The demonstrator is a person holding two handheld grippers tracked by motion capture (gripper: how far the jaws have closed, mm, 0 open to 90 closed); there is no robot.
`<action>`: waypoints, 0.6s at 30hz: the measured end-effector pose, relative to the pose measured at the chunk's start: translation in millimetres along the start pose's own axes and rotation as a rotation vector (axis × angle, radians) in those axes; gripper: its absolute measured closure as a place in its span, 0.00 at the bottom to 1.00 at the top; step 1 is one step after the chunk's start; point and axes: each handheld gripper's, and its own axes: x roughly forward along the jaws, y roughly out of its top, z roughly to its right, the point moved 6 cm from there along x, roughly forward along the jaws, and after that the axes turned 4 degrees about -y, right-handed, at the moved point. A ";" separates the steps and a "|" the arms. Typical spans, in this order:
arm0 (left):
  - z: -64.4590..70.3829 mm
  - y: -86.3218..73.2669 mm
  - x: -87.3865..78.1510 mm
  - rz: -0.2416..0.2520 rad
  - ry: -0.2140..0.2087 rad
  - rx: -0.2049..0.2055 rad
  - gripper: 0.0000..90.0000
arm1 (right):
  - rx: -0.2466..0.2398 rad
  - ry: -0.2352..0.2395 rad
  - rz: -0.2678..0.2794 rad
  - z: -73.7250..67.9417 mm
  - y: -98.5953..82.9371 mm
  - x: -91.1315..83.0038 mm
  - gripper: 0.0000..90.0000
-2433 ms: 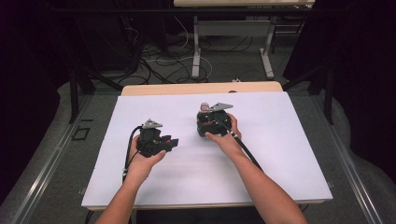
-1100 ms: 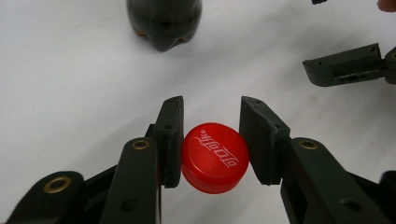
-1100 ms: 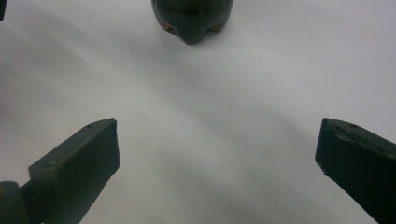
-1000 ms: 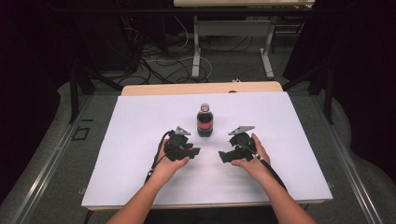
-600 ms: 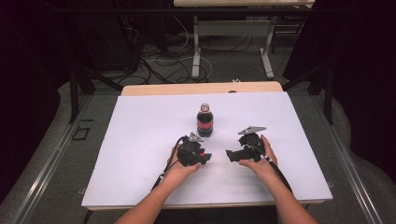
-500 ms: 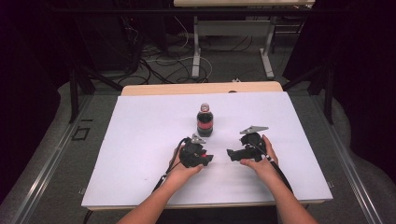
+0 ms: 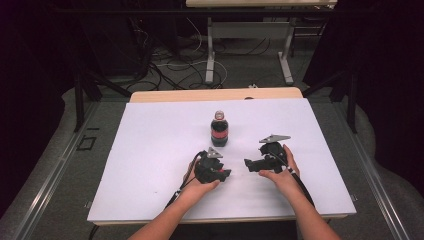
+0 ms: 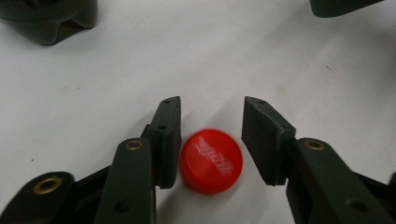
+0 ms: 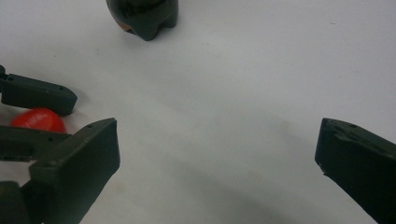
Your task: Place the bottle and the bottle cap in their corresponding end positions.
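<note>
A small red bottle cap [image 8: 211,161] lies flat on the white table, between the jaws of my left gripper [image 8: 212,116]. The jaws stand open around it: one pad [image 8: 169,140] is almost against the cap, the other a little apart from it. In the high view my left gripper [image 7: 227,174] rests on the table in front of a dark soda bottle [image 7: 219,129] with a red label, which stands upright. My right gripper [image 7: 248,165] faces the left one with its jaws wide open and nothing between them [image 9: 217,135]. From the right gripper view the cap [image 9: 37,120] shows at the far left.
The bottle's dark base [image 9: 144,14] [image 8: 46,18] stands just beyond both grippers. The white tabletop [image 7: 125,150] has wide bare areas left and right. Beyond its far wooden edge [image 7: 215,94] are cables and table legs on the floor.
My left gripper has moved right and nearer to me, so the cap now sits between its jaws. The right gripper, which left the bottle earlier, has shifted slightly right.
</note>
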 end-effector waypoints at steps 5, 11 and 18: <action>-2.5 3.1 -3.5 0.025 0.014 -0.020 0.45 | 0.006 0.005 0.006 0.4 0.5 -0.6 0.00; -8.9 7.1 -18.3 0.043 0.019 -0.055 0.32 | 0.009 0.001 0.000 0.8 -0.7 -0.4 0.00; -19.6 10.1 -46.0 0.067 0.022 -0.096 0.24 | 0.022 0.002 0.006 2.8 0.2 -2.2 0.00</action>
